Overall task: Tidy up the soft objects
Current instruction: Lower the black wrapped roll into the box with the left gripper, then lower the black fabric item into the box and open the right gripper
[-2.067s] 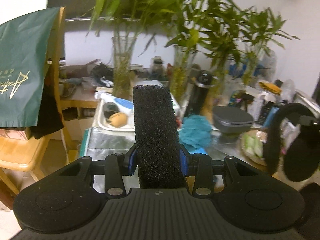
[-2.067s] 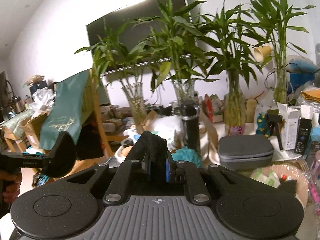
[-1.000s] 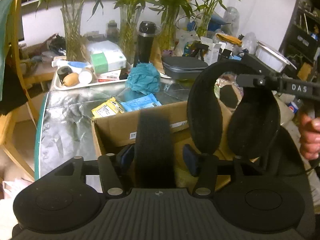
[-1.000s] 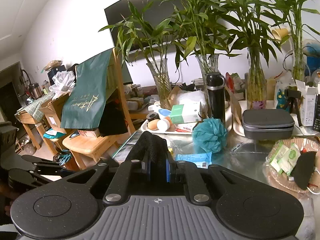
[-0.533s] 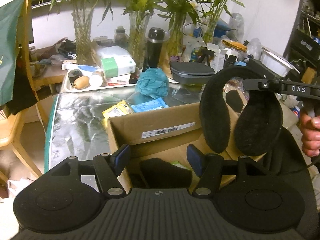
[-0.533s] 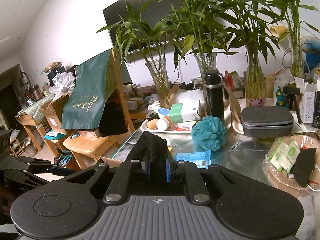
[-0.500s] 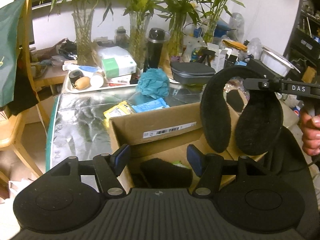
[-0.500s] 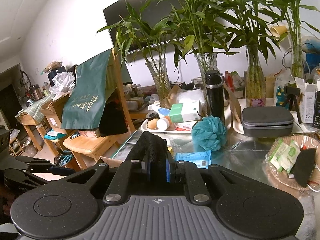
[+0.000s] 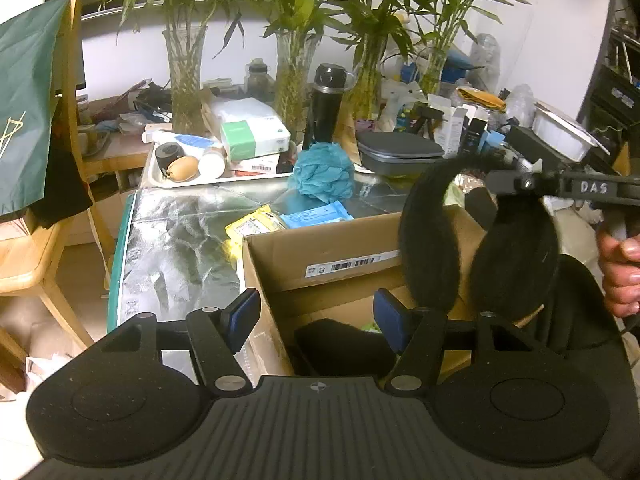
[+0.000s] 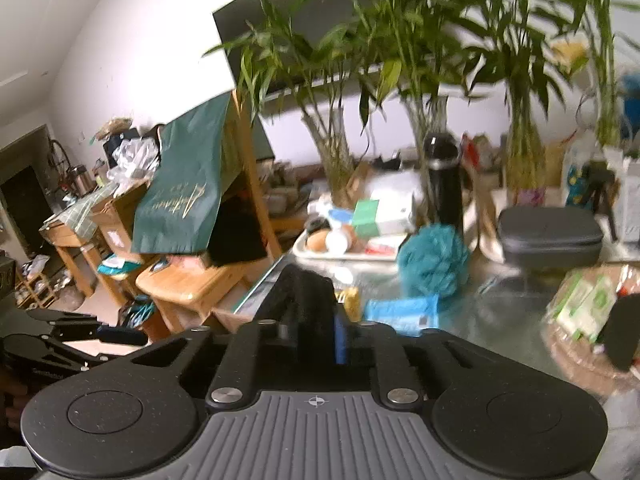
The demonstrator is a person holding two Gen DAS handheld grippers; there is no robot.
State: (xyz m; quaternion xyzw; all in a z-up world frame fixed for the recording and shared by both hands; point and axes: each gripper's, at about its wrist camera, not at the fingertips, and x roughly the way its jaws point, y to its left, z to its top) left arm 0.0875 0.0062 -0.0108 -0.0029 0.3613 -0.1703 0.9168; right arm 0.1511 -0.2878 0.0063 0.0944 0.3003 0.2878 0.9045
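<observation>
Hovering over the cardboard box (image 9: 320, 256), we are holding our left gripper (image 9: 316, 316) spread wide and empty, the black sponge (image 9: 340, 344) lying inside the box below. Our right gripper (image 10: 316, 320) is pinching the black earmuffs (image 9: 480, 248) tight, dangling them above the box's right side.

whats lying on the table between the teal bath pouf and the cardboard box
In the left wrist view, a blue packet and a yellow packet lie between the teal pouf and the cardboard box.

"DAS" on right gripper (image 9: 592, 188)
</observation>
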